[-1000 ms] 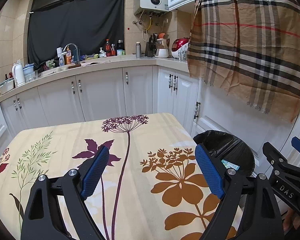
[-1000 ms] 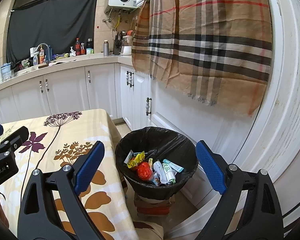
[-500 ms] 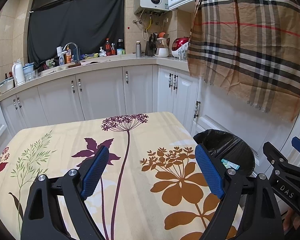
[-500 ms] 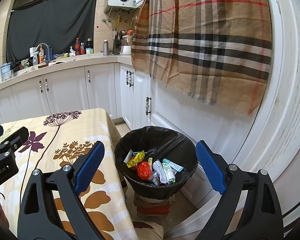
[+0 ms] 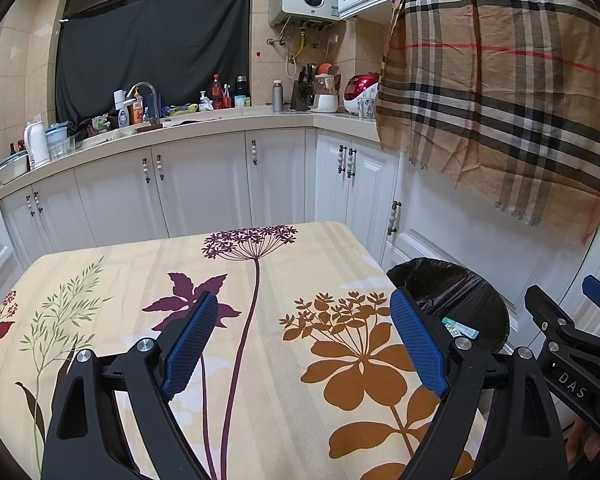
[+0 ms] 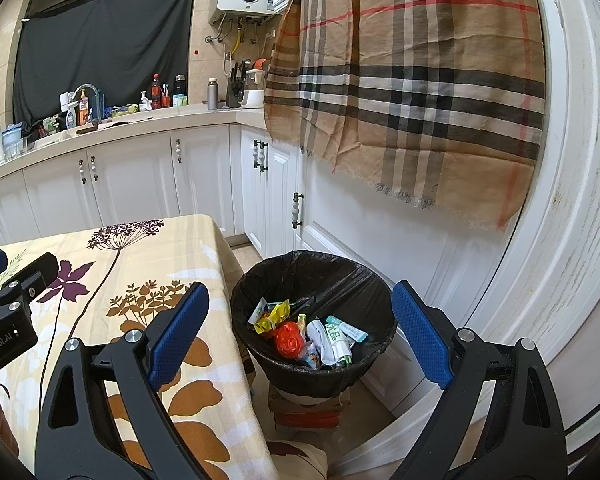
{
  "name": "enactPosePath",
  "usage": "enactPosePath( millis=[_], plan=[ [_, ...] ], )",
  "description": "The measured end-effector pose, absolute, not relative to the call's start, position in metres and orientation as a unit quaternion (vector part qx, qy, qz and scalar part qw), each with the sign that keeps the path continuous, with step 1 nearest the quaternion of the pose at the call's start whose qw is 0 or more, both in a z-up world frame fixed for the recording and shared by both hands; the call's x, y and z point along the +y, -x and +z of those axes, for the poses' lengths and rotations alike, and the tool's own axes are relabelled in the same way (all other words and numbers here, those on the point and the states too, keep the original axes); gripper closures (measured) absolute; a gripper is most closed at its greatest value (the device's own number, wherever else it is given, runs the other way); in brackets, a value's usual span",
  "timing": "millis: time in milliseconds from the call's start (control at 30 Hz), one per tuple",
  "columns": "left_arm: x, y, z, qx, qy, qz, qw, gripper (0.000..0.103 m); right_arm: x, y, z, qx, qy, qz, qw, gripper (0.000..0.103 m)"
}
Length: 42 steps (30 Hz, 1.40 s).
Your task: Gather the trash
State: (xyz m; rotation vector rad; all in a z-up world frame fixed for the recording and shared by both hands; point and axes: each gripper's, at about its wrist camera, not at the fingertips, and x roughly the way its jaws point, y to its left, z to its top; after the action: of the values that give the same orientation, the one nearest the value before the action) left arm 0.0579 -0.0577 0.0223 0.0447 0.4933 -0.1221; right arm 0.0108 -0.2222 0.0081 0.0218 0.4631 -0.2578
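A bin with a black bag point(image 6: 364, 288) stands on the floor right of the table and holds several wrappers, among them a red one point(image 6: 288, 340) and a white and green tube point(image 6: 334, 340). It also shows in the left wrist view point(image 5: 452, 288). My right gripper point(image 6: 300, 332) is open and empty, above the bin. My left gripper point(image 5: 304, 340) is open and empty, over the floral tablecloth point(image 5: 260, 280). No trash shows on the cloth.
White cabinets point(image 5: 204, 184) and a cluttered counter point(image 5: 180, 120) run along the back. A plaid cloth point(image 6: 420, 80) hangs over the white door at the right. The bin sits on a small box point(image 6: 304, 412). The right gripper's body point(image 5: 572, 360) shows in the left view.
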Motion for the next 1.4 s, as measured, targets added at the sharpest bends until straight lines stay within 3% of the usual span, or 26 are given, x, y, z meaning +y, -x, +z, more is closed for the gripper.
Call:
enactPosePath(
  millis=[1400],
  plan=[
    [-0.0570, -0.0553, 0.0193, 0.241, -0.021, -0.058, 0.968, 0.018, -0.2179, -0.0112, 0.0056, 0.229, -0.009, -0.127, 0.965, 0.013]
  ],
)
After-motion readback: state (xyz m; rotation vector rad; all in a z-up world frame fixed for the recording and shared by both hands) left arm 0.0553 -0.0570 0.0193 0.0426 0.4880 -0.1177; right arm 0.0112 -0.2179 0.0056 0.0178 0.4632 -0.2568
